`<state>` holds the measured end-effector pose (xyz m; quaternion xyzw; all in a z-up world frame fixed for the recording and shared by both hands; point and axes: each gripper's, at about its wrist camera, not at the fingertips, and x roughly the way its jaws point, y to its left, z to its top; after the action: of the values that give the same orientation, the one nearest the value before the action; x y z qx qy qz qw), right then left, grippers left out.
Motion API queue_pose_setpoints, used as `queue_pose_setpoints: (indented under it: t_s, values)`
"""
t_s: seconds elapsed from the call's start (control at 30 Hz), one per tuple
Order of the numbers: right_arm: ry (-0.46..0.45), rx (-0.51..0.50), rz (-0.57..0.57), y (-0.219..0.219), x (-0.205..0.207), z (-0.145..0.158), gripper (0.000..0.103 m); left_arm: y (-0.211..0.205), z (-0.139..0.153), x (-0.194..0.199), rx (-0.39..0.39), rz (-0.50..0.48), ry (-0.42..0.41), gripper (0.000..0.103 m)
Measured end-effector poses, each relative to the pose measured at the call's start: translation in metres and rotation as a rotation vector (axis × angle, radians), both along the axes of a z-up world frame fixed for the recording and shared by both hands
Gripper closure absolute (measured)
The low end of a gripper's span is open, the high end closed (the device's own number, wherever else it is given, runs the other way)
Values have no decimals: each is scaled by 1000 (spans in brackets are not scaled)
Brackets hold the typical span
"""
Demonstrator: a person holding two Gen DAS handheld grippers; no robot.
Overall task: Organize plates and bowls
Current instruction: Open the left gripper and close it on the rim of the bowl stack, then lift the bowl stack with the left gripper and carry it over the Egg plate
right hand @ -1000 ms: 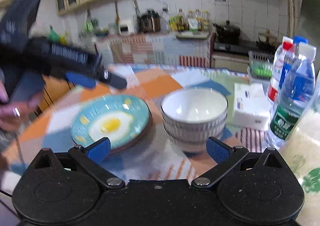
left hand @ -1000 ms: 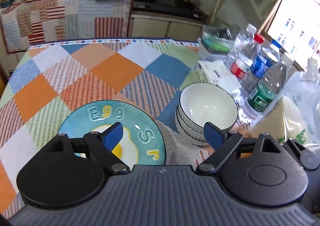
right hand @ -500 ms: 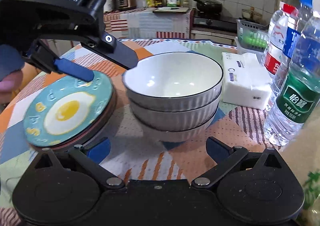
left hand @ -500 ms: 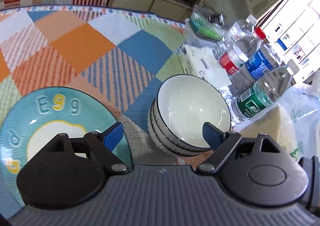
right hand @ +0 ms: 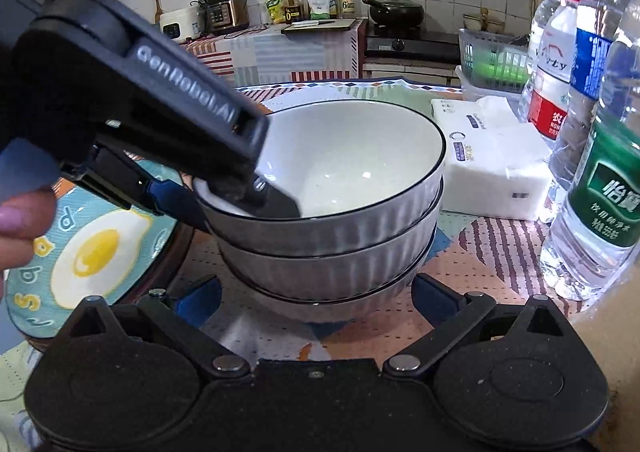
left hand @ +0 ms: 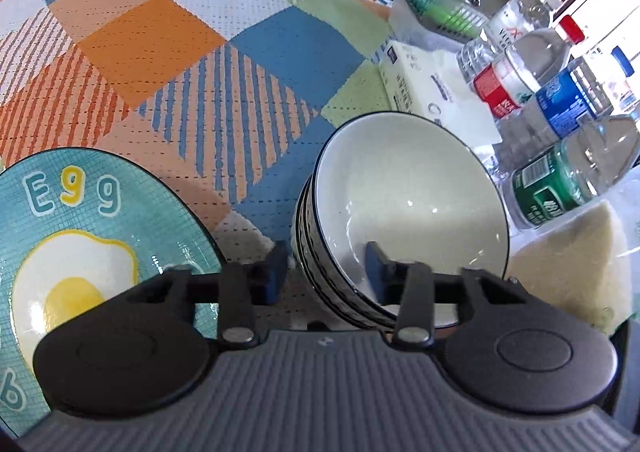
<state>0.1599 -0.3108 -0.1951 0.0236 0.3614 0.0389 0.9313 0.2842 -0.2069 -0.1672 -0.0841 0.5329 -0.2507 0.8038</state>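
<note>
Your left tongs [left hand: 326,272] have just been closing across the near rim of the top white ribbed ceramic bowl [left hand: 404,207], stacked mid-bench beside the teal egg-print plate [left hand: 80,236]. Your right tongs [right hand: 316,300] stay spread, facing the stack's base.

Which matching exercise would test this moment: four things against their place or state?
Things:
1. bowls
2. plate
3. tissue pack
4. left gripper

Place or state:
A. astride the top bowl's rim
B. stacked three high
C. shows a fried egg
D. white, beside the bottles

Pairs: 1-B, 2-C, 3-D, 4-A.

The left gripper's jaws have just been closing with that rim between them. Whether the pads press on it is unclear.
</note>
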Motion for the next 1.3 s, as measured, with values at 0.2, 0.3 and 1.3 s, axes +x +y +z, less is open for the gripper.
queue_pose_setpoints:
  t_s: [0.2, 0.3, 1.3]
  values:
    - [-6, 13, -15, -1, 10, -6, 1, 5, -4, 2, -32, 22, 13, 70]
    - [-16, 15, -7, -1, 12, -11, 0, 9, -7, 3, -63, 43, 32, 70]
    - [-110, -62, 80, 12, -5, -9, 3, 17, 20, -19, -27, -15, 19, 67]
